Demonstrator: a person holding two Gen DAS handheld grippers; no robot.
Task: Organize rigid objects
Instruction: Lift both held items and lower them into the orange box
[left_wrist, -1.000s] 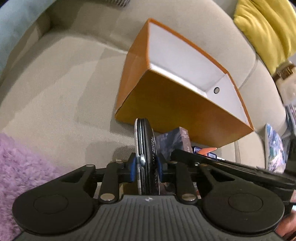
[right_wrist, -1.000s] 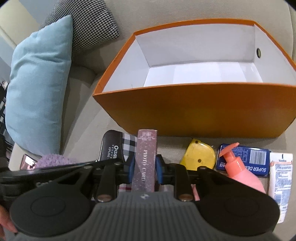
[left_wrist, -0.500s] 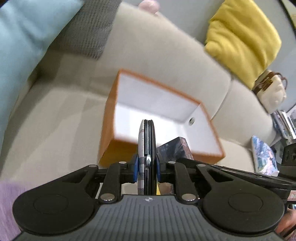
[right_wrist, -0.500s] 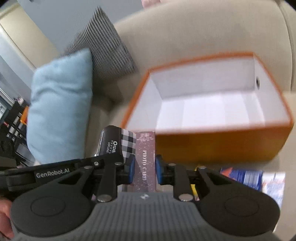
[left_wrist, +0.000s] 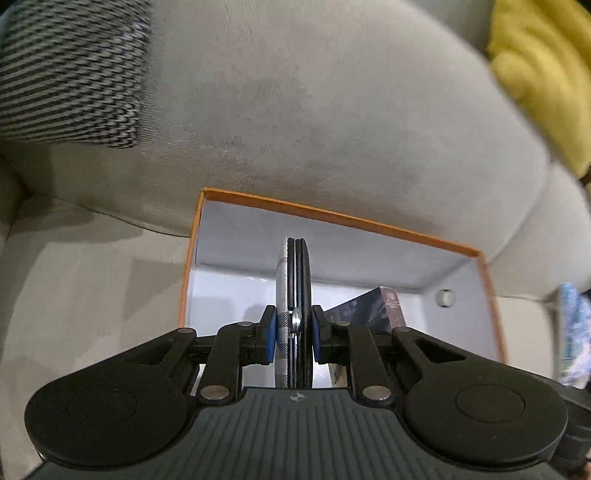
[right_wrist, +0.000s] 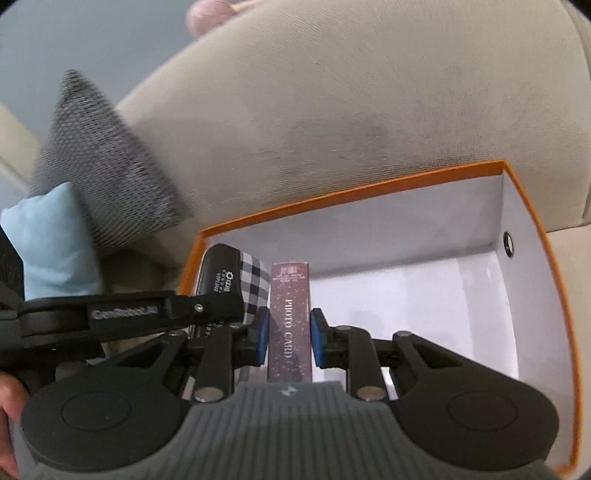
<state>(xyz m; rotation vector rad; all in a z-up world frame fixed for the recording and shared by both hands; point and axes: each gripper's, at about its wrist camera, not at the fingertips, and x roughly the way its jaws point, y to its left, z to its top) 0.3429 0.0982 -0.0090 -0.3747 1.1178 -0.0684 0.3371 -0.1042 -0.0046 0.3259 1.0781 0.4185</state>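
Woven sofa; seemingly cardboard box.

My left gripper is matte black with blue pads, two round discs at seven and five o'clock, silver rivets and a ribbed grey body; my right gripper looks the same; bare skin shows at nine o'clock.

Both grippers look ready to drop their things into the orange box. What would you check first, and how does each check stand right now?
1. Left gripper shut on the plaid case: ok.
2. Right gripper shut on the photo card box: ok.
3. Both items above the orange box opening: ok.
4. Bare white floor for them: ok on its right side.
5. Clearance between the two grippers: cannot tell.
6. Height above the floor: cannot tell.
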